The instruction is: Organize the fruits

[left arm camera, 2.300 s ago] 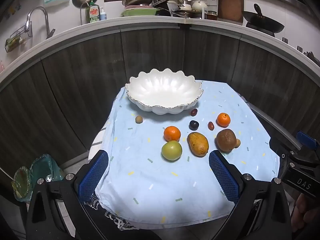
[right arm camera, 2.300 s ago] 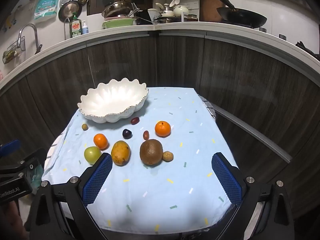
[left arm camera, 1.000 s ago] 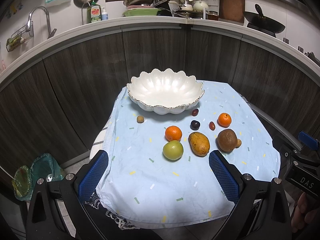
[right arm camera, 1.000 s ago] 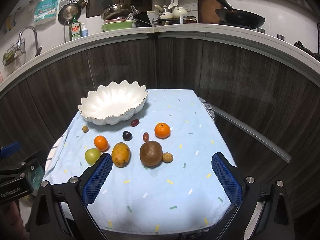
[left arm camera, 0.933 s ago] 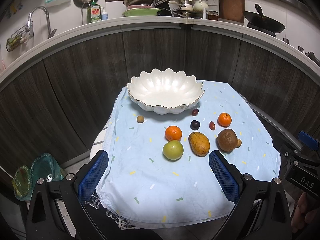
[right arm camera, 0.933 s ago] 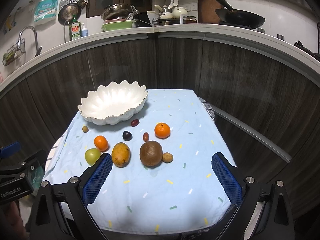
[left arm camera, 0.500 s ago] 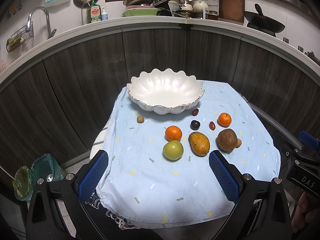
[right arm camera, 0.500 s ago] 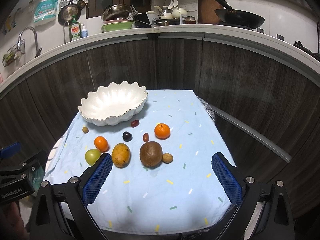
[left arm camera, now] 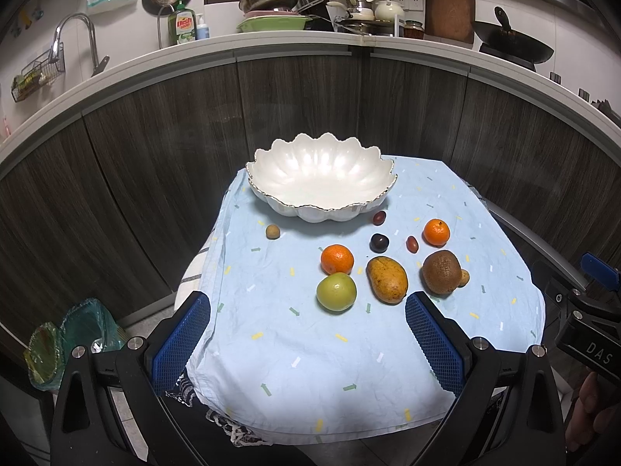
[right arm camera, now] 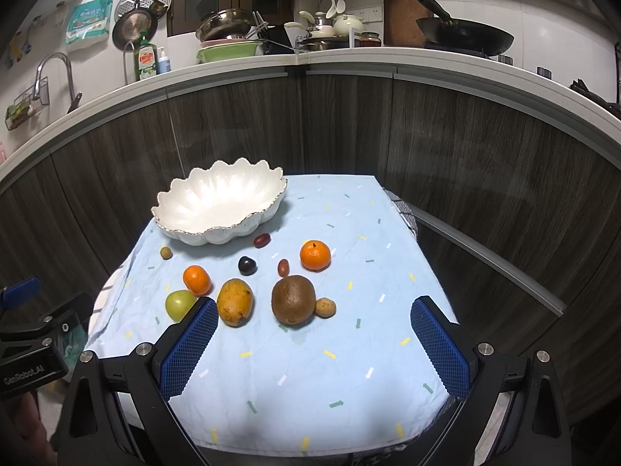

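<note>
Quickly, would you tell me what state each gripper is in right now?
Left gripper: open, holding nothing.
Right gripper: open, holding nothing.

The green dish-soap bottle (left arm camera: 182,26) on the white kitchen counter reads "dish". The black right gripper body (left arm camera: 594,353) shows "DAS" — the black left gripper body (right arm camera: 27,372) shows "GenRobot.AI".
</note>
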`<state>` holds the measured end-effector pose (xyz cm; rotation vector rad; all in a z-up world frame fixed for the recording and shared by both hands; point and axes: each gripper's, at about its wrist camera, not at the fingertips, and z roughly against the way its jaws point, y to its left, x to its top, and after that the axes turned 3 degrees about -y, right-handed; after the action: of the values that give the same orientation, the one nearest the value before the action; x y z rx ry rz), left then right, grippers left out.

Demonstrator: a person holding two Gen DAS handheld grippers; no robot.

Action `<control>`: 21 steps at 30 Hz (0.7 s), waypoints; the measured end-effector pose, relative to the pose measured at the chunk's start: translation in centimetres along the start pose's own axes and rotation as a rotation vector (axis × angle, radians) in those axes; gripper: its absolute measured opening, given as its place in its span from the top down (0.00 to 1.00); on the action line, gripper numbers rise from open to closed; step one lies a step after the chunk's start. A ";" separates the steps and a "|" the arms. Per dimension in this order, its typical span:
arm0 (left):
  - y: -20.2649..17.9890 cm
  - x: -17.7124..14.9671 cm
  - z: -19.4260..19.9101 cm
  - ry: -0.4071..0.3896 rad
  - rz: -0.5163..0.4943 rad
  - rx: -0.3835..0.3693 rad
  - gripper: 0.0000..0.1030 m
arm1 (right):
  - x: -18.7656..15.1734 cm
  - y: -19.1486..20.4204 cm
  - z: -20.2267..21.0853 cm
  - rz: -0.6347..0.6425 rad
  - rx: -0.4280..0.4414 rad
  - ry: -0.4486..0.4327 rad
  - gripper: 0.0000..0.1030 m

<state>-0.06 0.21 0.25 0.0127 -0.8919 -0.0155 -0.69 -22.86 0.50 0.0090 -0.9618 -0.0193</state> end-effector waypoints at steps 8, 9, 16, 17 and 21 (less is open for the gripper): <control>0.1 0.0 0.1 -0.001 0.000 0.000 0.01 | 0.0 0.0 0.0 -0.001 0.001 0.000 0.02; 0.1 0.0 0.1 -0.001 -0.001 0.001 0.01 | 0.0 0.0 -0.1 -0.001 0.001 0.000 0.02; 0.1 0.1 0.1 -0.001 -0.001 0.001 0.01 | 0.0 0.1 0.0 -0.004 0.000 0.000 0.02; 0.1 0.1 0.1 -0.001 -0.002 0.002 0.01 | 0.0 0.1 0.0 -0.004 0.000 0.000 0.02; 0.1 0.0 0.0 0.001 -0.006 0.004 0.01 | 0.0 0.0 -0.1 -0.010 -0.002 0.007 0.02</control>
<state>-0.07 0.31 0.32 0.0193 -0.8908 -0.0188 -0.61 -22.90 0.43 0.0115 -0.9545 -0.0293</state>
